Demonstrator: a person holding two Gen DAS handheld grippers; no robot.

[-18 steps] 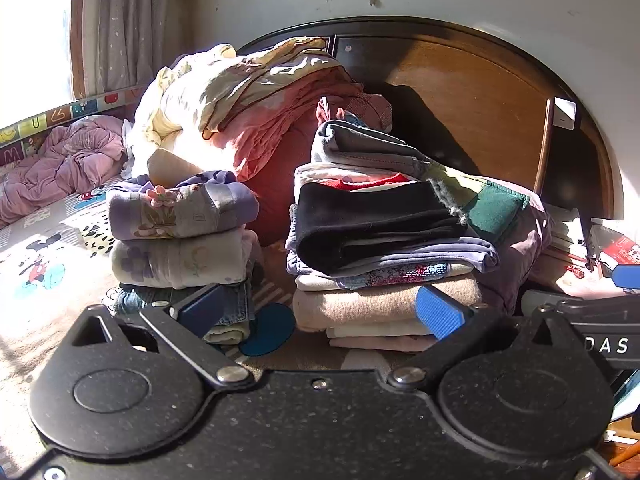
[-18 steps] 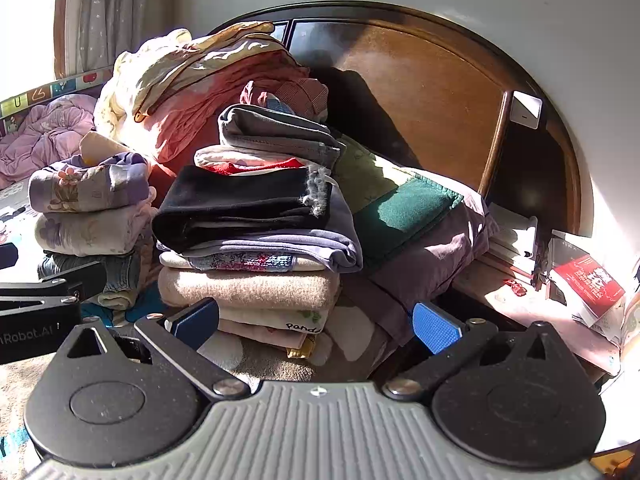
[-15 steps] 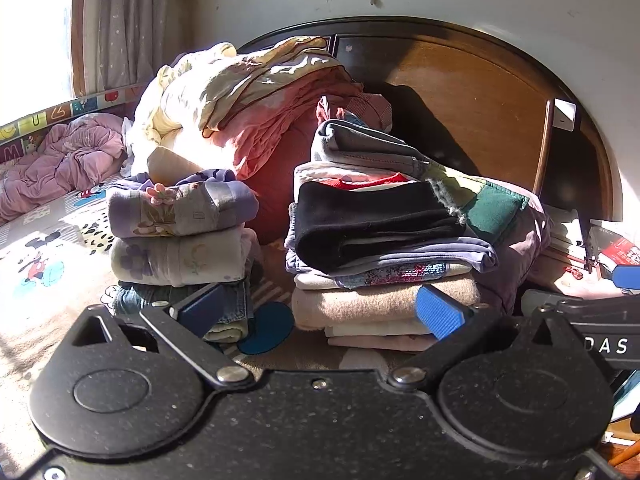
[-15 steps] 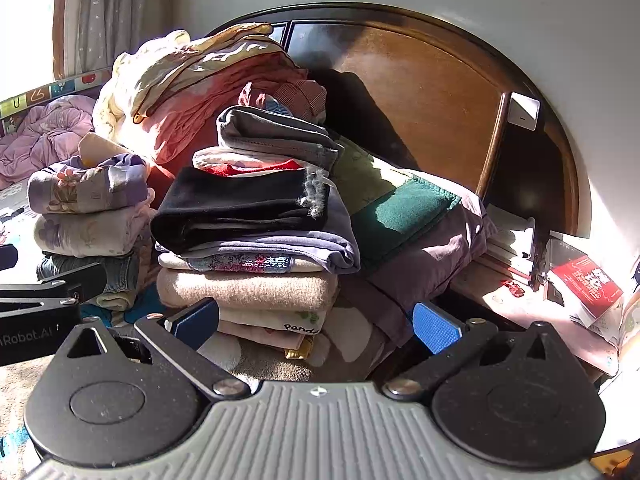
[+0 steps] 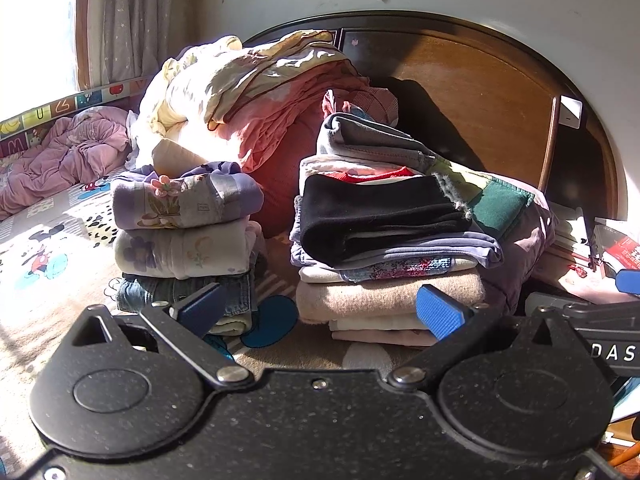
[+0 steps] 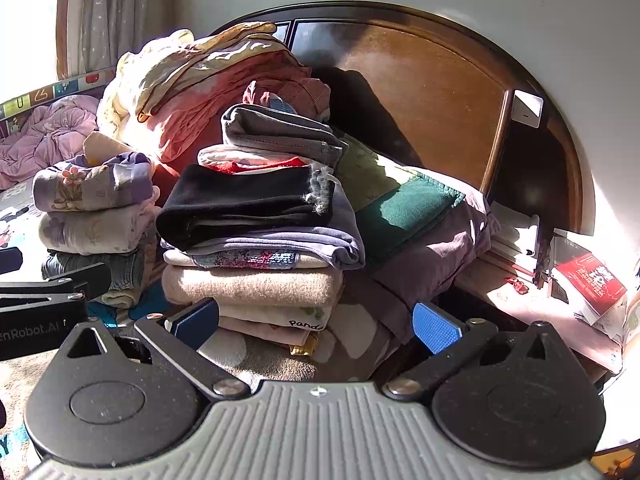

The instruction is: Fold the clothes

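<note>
While both claws hang released and empty, the left claw [image 5: 320,312] and right claw [image 6: 316,322] face two folded stacks on the bed: a tall stack [image 5: 384,248] and a short stack [image 5: 180,236]. Folding seems between garments. Next, likely fetch the crumpled pink garment [image 5: 56,160] far left; open bedsheet [image 5: 36,264] gives room.

tall folded stack [image 5: 384,248] | short folded stack [image 5: 184,232] | side by side on bed
</note>
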